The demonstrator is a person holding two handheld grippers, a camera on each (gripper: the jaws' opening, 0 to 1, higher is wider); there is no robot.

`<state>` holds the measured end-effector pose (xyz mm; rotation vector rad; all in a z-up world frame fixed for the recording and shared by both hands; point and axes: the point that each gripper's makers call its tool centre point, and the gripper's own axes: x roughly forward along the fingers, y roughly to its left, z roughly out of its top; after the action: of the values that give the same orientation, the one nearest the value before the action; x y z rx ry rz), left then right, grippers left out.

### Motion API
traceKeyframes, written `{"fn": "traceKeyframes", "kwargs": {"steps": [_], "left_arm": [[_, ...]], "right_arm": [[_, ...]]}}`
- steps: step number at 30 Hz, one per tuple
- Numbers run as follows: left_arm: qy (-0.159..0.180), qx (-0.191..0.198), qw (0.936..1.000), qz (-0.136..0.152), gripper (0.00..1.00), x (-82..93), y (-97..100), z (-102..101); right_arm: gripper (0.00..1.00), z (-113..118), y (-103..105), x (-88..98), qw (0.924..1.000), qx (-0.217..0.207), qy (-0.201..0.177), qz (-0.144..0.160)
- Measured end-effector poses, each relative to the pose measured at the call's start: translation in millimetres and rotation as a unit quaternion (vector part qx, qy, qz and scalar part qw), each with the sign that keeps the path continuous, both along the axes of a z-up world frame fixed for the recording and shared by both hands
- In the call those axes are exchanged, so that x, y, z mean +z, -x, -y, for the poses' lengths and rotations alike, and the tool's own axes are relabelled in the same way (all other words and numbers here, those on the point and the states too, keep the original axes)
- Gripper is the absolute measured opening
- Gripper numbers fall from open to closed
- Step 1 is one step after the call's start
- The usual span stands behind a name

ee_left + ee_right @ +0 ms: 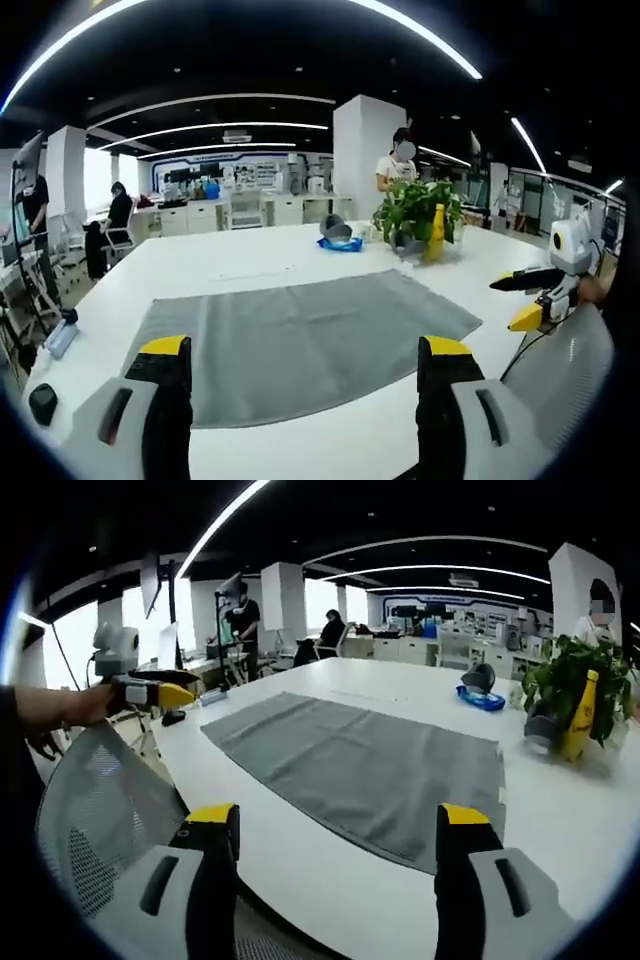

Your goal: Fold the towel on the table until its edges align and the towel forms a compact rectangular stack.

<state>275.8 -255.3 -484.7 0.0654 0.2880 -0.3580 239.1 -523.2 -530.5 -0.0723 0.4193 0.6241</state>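
Observation:
A grey towel (300, 335) lies spread flat on the white table (260, 260); in the right gripper view the same towel (370, 765) stretches across the tabletop. My left gripper (305, 350) stands open just short of the towel's near edge, its yellow-tipped jaws wide apart with nothing between them. My right gripper (338, 820) is open too, held over the table's near edge, short of the towel. The right gripper (535, 300) also shows at the right of the left gripper view, and the left gripper (160, 693) at the left of the right gripper view.
A potted plant (415, 212) with a yellow bottle (437, 238) stands at the far side, next to a blue-and-grey item (338, 238). A mesh chair back (100, 800) sits close to the table's edge. A small black device (43, 402) lies at the table's corner. People stand at desks behind.

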Motion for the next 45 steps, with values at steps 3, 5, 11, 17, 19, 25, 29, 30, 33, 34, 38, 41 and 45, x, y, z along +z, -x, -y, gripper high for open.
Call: {"fn": "traceKeyframes", "kwargs": {"steps": [3, 5, 11, 17, 19, 25, 29, 30, 33, 34, 38, 41, 45], "left_arm": [[-0.004, -0.002, 1.0000, 0.000, 0.96, -0.7, 0.4, 0.3], [-0.006, -0.003, 1.0000, 0.000, 0.96, -0.7, 0.6, 0.4], [-0.004, -0.001, 0.9999, 0.013, 0.96, 5.2, 0.8, 0.1], [0.004, 0.004, 0.9998, 0.021, 0.96, 9.3, -0.1, -2.2], [0.005, -0.001, 0.9997, 0.023, 0.96, 10.4, 0.5, 0.0], [-0.009, -0.008, 0.9990, 0.042, 0.93, 17.6, 4.7, 5.5], [-0.017, 0.003, 0.9993, 0.033, 0.93, 13.7, 3.2, 1.4], [-0.018, 0.005, 0.9993, 0.031, 0.93, 13.1, 2.8, 0.2], [-0.018, 0.012, 0.9994, 0.027, 0.93, 12.1, 2.5, -1.6], [-0.018, 0.012, 0.9994, 0.026, 0.93, 12.3, 2.5, -1.0], [-0.081, -0.014, 0.9942, 0.069, 0.87, 26.5, 6.1, 16.4], [-0.090, -0.018, 0.9924, 0.083, 0.91, 33.6, 1.6, 37.1], [0.058, -0.034, 0.9936, 0.091, 0.98, 54.5, -12.4, 86.0]], "right_arm": [[0.80, -1.0, 0.8, -0.3, 1.0000, 0.001, -0.002, -0.002], [0.80, -1.9, 1.1, 0.1, 1.0000, 0.003, -0.004, -0.002], [0.78, -0.9, 0.3, 3.3, 0.9999, 0.000, -0.013, 0.003], [0.77, -3.0, 0.9, 9.3, 0.9989, -0.003, -0.047, 0.000], [0.80, -4.3, 0.0, 18.4, 0.9957, -0.009, -0.092, 0.002], [0.69, 9.7, 5.6, 16.4, 0.9974, -0.002, -0.072, 0.002], [0.72, 36.4, -0.7, 25.9, 0.9972, -0.028, -0.068, 0.016], [0.71, 40.8, -1.7, 27.5, 0.9970, -0.031, -0.069, 0.015], [0.71, 59.7, -9.1, 35.2, 0.9967, -0.046, -0.059, 0.031], [0.72, 64.4, -11.1, 37.4, 0.9964, -0.050, -0.059, 0.035], [0.73, 90.1, -21.6, 46.7, 0.9951, -0.063, -0.057, 0.050], [0.73, 107.6, -25.9, 55.8, 0.9939, -0.059, -0.046, 0.081], [0.78, 133.4, -31.0, 60.1, 0.9927, -0.079, -0.049, 0.077]]}}
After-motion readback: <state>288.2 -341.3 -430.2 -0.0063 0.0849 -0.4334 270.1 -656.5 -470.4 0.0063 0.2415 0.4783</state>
